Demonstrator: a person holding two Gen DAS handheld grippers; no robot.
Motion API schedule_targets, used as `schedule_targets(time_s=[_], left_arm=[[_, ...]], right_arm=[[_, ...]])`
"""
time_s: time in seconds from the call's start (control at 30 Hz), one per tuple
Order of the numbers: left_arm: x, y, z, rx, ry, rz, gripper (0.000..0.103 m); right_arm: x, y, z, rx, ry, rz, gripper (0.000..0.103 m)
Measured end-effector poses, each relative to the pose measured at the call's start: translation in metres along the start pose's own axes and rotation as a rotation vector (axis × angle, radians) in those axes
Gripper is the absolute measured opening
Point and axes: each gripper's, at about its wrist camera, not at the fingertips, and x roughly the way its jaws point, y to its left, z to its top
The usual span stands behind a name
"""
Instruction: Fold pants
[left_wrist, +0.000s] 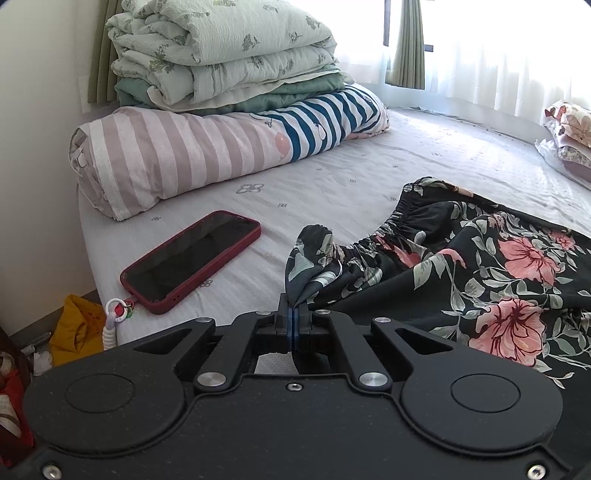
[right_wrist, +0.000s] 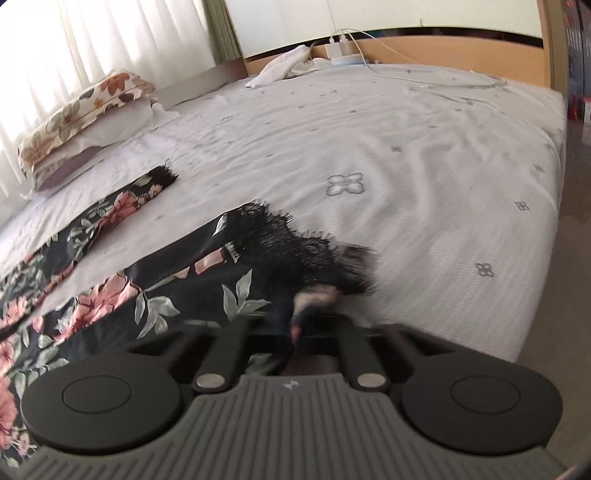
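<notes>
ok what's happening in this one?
A person with two handheld grippers is folding black floral pants on a bed with a white sheet. The left gripper is shut on a bunch of fabric at the elastic waistband. The right gripper appears shut on the lace-trimmed leg hem, though that view is blurred. A red-cased phone lies beside the pants.

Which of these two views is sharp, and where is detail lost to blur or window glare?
Left wrist view: sharp; left gripper pinching the pants and phone read crisply, but the window blows out white. Right wrist view: motion-blurred, worst around the right gripper and the lace hem; curtains overexposed.
</notes>
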Motion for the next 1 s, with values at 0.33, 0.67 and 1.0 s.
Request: schedule_targets(time_s=[0.33,0.67,1.0], left_arm=[[-0.022,-0.005,0.001,0.005,-0.059,0.053,0.003],[-0.041,-0.001,-0.011,0.04,-0.068,0.083,0.003],[-0.018,-0.002,-0.034,0.06,0.035,0.099,0.007]], right_arm=[[-0.014,-0.006,0.007,-0.1,-0.028,-0.086,0.002],[-0.031,-0.024,0.01,-0.098,-0.045,-0.131,0.002],[-0.025,-0.032,0.005,-0.08,-0.008,-0.147,0.006]])
